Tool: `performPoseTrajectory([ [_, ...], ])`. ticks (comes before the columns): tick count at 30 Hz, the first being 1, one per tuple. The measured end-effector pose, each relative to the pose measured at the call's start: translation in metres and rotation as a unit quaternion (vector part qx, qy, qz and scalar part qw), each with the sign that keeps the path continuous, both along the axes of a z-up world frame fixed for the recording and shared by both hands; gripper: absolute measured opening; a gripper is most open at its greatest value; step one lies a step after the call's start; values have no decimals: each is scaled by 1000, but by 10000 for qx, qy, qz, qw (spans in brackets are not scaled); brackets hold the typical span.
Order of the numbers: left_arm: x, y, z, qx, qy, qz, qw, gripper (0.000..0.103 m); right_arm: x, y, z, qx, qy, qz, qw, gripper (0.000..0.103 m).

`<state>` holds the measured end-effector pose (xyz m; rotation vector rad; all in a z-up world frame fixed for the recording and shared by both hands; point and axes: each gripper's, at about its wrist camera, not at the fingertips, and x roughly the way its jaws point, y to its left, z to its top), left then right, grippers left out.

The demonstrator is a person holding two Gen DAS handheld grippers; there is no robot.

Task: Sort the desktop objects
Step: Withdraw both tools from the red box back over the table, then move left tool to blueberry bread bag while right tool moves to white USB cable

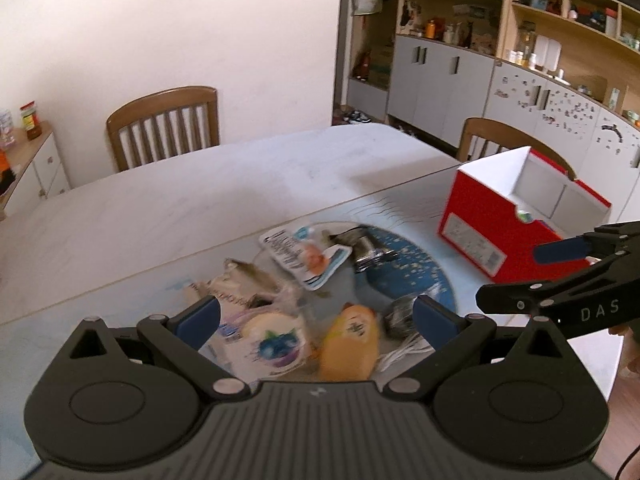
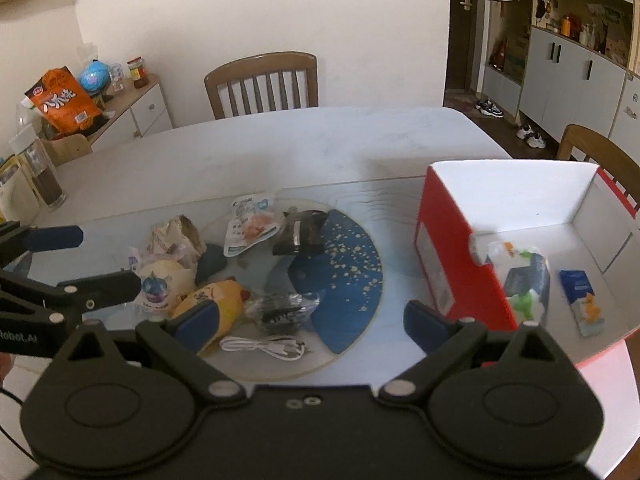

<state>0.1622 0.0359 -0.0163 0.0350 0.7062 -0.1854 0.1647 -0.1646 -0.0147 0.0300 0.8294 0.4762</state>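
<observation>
Fingers (image 2: 192,322) apart, cable (image 2: 262,347) crosswise

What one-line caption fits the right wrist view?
Open right gripper hovers over a snack pile beside a white cable, the red box holding two packets.

We see the left gripper (image 1: 316,320) with its jaws spread wide, the blue pads (image 1: 198,320) far from each other, and nothing is between them. The right gripper (image 2: 312,320) is the same: jaws wide apart, empty. Each gripper also appears in the other's view, from the side, and there too the two fingers stand apart. Both grippers point forward, side by side.
</observation>
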Motion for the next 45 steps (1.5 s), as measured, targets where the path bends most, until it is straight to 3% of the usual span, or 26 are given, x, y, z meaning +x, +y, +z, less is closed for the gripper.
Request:
performPoseTrajectory([
  [14, 17, 33, -36, -60, 226, 475, 9986, 103, -6, 40, -30, -277, 45, 317, 9991, 97],
  [24, 27, 29, -54, 22, 353, 424, 9985, 103, -5, 67, -62, -519, 181, 482, 9973, 97],
  [34, 33, 26, -65, 85, 409, 593, 9974, 103, 2, 78, -85, -620, 310, 357, 9970, 94],
  [45, 42, 18, -74, 185, 430, 783, 9958, 102, 5, 81, -90, -588, 314, 133, 9977, 88],
])
